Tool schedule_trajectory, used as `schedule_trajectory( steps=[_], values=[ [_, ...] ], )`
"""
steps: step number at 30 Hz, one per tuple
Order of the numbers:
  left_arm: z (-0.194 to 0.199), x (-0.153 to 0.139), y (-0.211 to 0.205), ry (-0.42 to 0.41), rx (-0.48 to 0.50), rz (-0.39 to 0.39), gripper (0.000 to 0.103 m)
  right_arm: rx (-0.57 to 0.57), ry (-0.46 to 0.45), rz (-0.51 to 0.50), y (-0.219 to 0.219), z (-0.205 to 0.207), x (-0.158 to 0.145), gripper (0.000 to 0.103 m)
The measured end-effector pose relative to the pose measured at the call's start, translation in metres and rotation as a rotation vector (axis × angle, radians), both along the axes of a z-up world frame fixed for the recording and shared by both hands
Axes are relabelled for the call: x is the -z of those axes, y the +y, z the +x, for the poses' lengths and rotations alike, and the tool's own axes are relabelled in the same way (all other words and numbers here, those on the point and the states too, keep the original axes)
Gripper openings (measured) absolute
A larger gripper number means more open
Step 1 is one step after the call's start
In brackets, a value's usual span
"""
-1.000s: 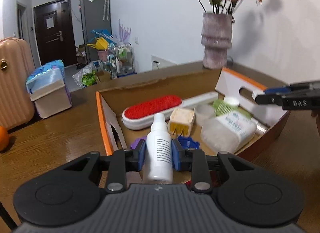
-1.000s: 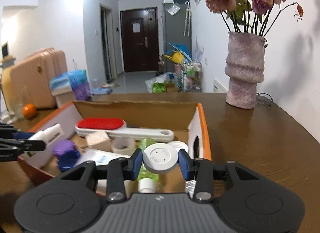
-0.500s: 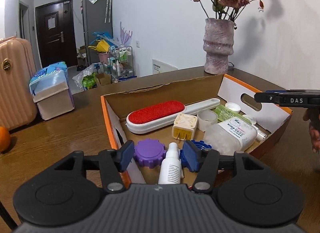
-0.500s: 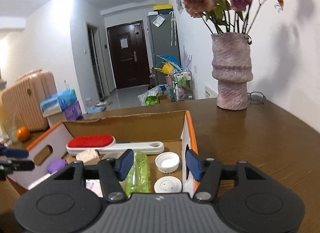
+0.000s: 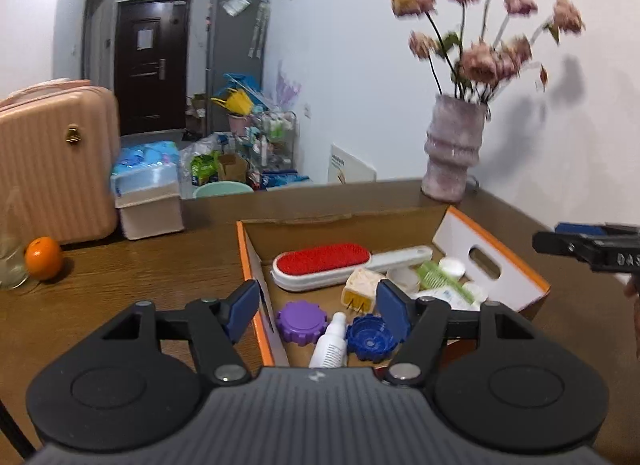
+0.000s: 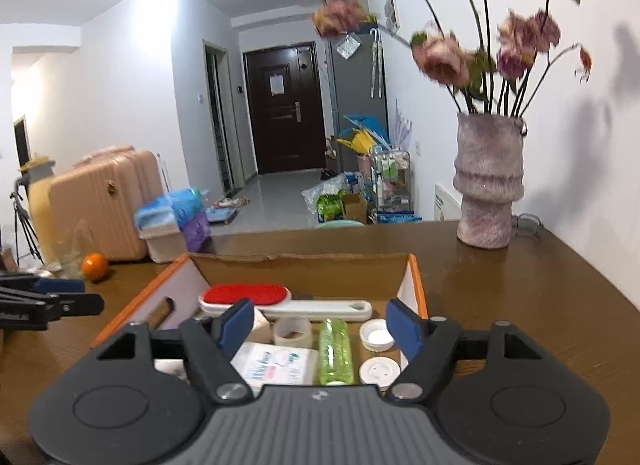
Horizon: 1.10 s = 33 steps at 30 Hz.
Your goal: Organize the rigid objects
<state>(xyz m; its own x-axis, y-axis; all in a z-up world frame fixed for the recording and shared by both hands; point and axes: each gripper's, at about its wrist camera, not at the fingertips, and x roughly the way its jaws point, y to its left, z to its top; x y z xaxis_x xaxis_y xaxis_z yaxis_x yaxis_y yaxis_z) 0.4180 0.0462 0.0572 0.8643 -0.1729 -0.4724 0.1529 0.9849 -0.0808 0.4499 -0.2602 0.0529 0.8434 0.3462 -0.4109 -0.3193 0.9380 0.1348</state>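
Both hand-held grippers, left [image 5: 318, 307] and right [image 6: 320, 325], now gape released; the white bottle [image 5: 330, 341] and round white cap [image 6: 378, 371] they earlier clamped lie inside the cardboard box [image 5: 496, 261].

An open cardboard box with orange-edged white sides [image 5: 496, 253] holds a red-faced white lint brush [image 5: 322, 267] lying flat at the back. Nearer lie a purple ridged cap [image 5: 301, 322], a blue ridged cap [image 5: 370, 339], and a small white dropper bottle [image 5: 331, 345] on its side between them.

A green clear plastic bottle [image 6: 335, 351] lies beside two white round lids [image 6: 377, 336].
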Motion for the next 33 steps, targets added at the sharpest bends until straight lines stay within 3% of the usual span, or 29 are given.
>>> schedule_trajectory(
  steps=[4, 7, 13, 22, 27, 33],
  values=[
    [-0.031, -0.019, -0.002, -0.071, -0.023, -0.007, 0.083, -0.004, -0.038, -0.013, 0.004, -0.030, -0.022, 0.082],
    [-0.053, -0.023, -0.010, -0.096, -0.051, 0.006, 0.084, -0.005, -0.083, -0.017, 0.007, -0.052, -0.033, 0.087],
    [-0.103, -0.018, -0.030, -0.236, -0.120, 0.057, 0.102, 0.028, -0.146, -0.005, 0.010, -0.088, -0.033, 0.098],
    [-0.153, 0.022, -0.050, -0.394, -0.126, 0.048, 0.103, 0.053, -0.286, -0.005, 0.017, -0.136, 0.002, 0.103],
    [-0.171, 0.040, -0.055, -0.405, -0.117, 0.010, 0.103, 0.052, -0.326, 0.001, 0.022, -0.163, 0.024, 0.103],
    [-0.188, 0.041, -0.055, -0.413, -0.116, -0.007, 0.103, 0.058, -0.326, -0.004, 0.024, -0.185, 0.030, 0.103]
  ],
)
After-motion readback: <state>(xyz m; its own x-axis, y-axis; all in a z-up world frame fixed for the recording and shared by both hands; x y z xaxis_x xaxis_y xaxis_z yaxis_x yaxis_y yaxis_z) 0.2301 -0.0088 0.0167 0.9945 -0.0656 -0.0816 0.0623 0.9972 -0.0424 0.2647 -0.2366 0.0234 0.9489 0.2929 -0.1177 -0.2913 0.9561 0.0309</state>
